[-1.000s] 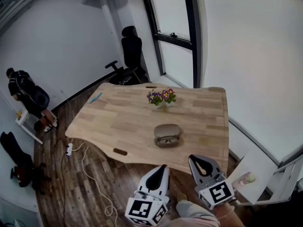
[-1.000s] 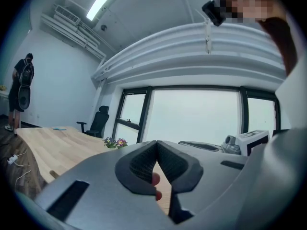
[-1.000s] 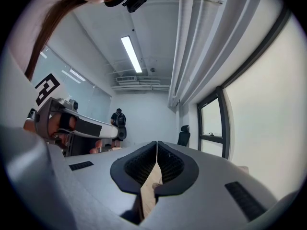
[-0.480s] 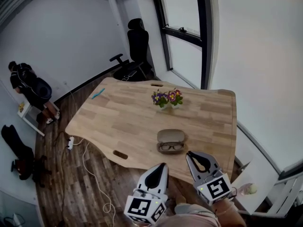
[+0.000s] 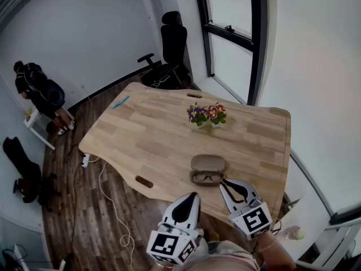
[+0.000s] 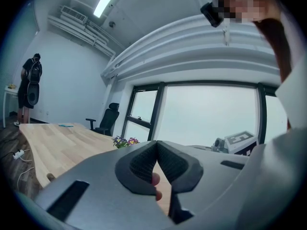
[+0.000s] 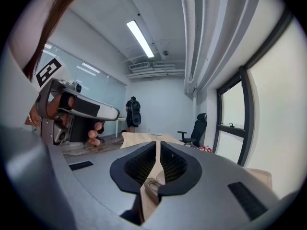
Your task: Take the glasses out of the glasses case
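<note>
1. Nearest the camera, the left gripper [image 5: 193, 196] and the right gripper [image 5: 223, 182] are held side by side at the near edge of the wooden table [image 5: 149, 134]. Each gripper view shows its jaws drawn together with nothing between them. The left one hangs short of the table edge. The right one points at the case and is near it but apart from it.

2. Just beyond the right gripper's tip, the brown glasses case [image 5: 208, 164] lies open on the table with its lid folded back. The dark-framed glasses [image 5: 207, 178] rest in the near half of the case. The right gripper view sights the case low in the narrow slit between its jaws.

3. As a judgement, the task is barely begun. The case already stands open, but the glasses have not been touched. One gripper has yet to open its jaws, reach in, close on the frame and lift the glasses clear, perhaps while the other steadies the case.

4. Farther along the tabletop stands a small pot of purple and yellow flowers [image 5: 206, 114], well apart from the case. A slim blue object [image 5: 120, 101] lies near the far left edge.

5. At the back of the room, a black office chair [image 5: 172, 41] stands by the tall window [image 5: 234, 16]. A person in dark clothes [image 5: 35, 86] stands by the left wall.
</note>
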